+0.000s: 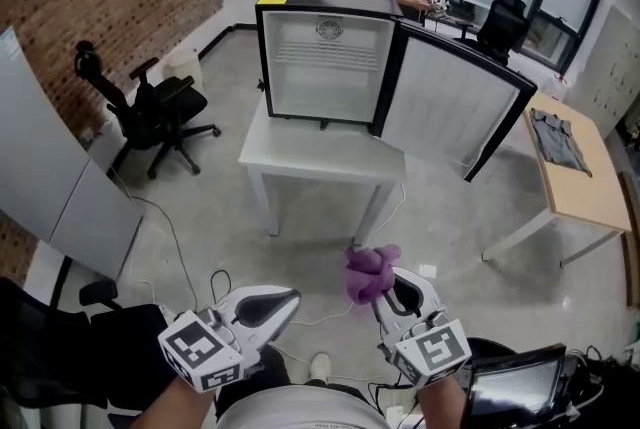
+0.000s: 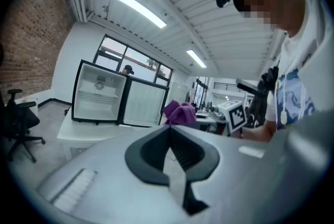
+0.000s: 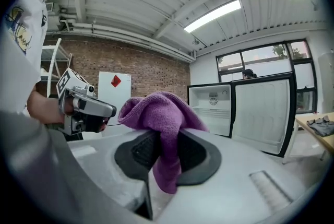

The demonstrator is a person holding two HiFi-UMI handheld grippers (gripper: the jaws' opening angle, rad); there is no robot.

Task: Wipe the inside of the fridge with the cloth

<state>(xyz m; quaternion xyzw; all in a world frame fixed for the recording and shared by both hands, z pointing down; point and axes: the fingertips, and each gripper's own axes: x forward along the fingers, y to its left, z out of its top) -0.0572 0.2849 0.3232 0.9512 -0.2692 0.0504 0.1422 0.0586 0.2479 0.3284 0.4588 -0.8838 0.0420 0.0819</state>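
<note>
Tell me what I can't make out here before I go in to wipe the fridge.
Fridge interior: too small and distant in every view to show dirt.
Cloth: its pinched part is hidden inside the right tool, right gripper view.
Dark item on desk: too small to identify, head view.

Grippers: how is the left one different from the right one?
The right gripper pinches a purple cloth; the left gripper holds nothing. The left gripper's jaws meet each other; the right gripper's jaws press on cloth. Both are shut, away from the fridge.
</note>
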